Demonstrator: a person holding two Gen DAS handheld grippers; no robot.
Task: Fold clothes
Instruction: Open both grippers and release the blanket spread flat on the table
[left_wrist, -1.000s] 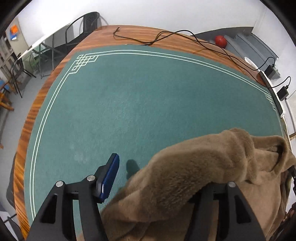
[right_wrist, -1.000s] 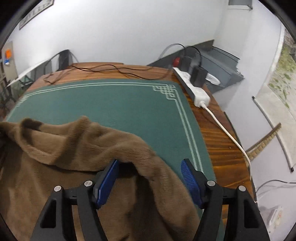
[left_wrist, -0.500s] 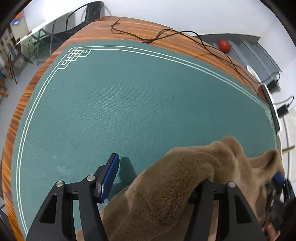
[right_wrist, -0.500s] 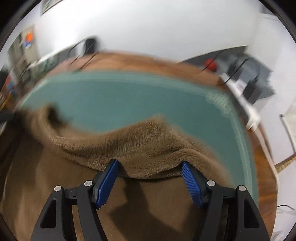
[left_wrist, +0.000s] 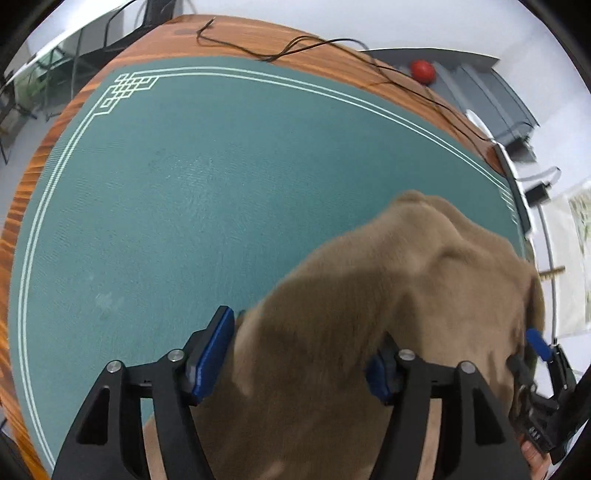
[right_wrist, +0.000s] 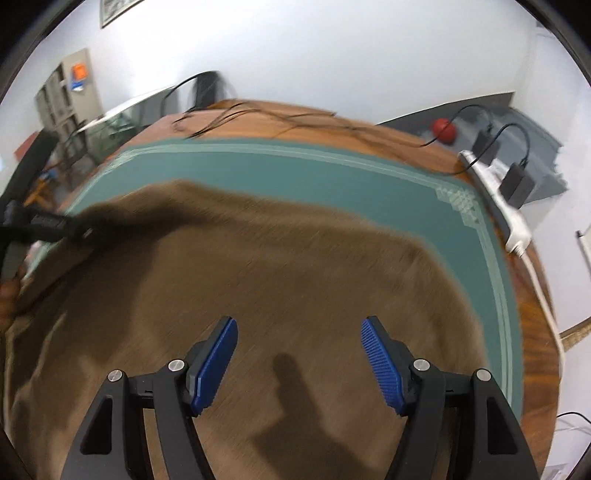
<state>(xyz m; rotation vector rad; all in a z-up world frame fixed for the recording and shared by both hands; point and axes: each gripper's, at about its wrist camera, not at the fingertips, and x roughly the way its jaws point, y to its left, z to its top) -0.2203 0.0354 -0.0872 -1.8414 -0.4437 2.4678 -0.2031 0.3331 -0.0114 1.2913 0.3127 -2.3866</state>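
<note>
since a moment ago the brown fleece garment (right_wrist: 280, 280) has dropped out of the right gripper (right_wrist: 299, 354), whose jaws stand spread and empty above it on the green mat (left_wrist: 184, 206), while the left gripper (left_wrist: 299, 354) is opening with fleece bunched between its jaws.

Showing a left gripper (left_wrist: 299, 350) with black angular arms, silver screws and blue pads (left_wrist: 212, 354). Showing a right gripper (right_wrist: 299, 363) of matching build, its ribbed blue pads (right_wrist: 380, 363) facing inward.
</note>
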